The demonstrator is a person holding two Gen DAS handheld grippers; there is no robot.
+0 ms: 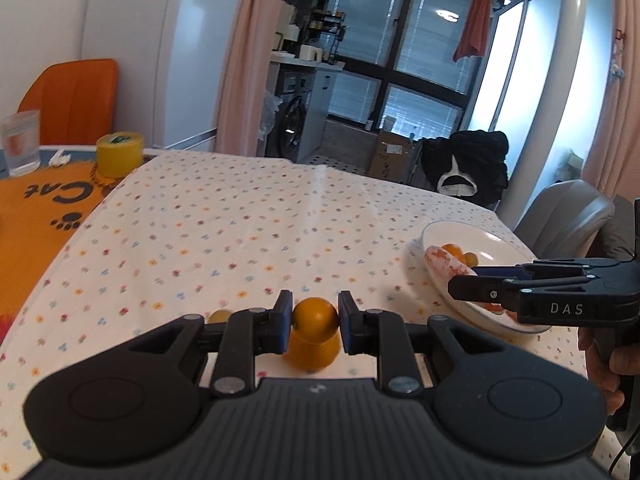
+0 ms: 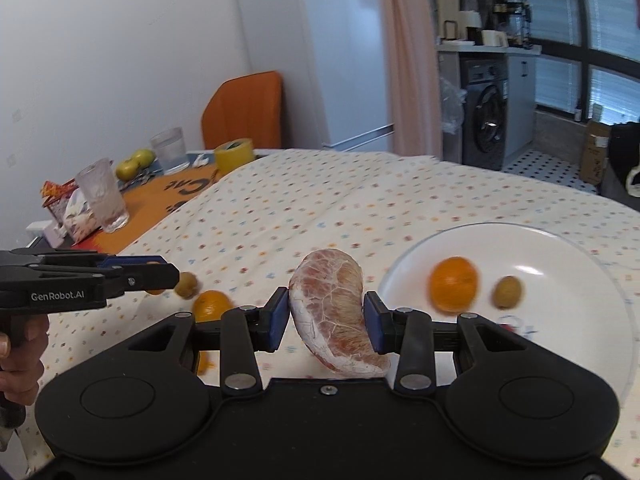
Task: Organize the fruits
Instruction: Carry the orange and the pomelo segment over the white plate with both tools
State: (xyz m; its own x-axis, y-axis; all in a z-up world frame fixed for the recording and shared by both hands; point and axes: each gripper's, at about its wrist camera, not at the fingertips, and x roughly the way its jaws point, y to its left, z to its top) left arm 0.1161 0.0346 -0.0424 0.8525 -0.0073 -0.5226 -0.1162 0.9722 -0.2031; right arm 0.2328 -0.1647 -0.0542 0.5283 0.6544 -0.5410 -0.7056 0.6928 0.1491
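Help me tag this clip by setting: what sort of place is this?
Likely a home dining area beside a kitchen or laundry nook: a cloth-covered table, a washing machine and a fridge.

My left jaws clamp a round orange fruit (image 1: 315, 315); my right jaws hold a peeled pink pomelo segment (image 2: 332, 308) upright beside the white plate (image 2: 560, 240), which carries an orange (image 2: 454, 284) and a small brownish-green fruit (image 2: 507, 291).

White letters "DAS" stand on the right gripper (image 1: 460, 286). "GenRobot.AI" is printed on the left gripper (image 2: 176, 276). Black "Cat" with a paw print marks the orange mat (image 1: 36, 208).
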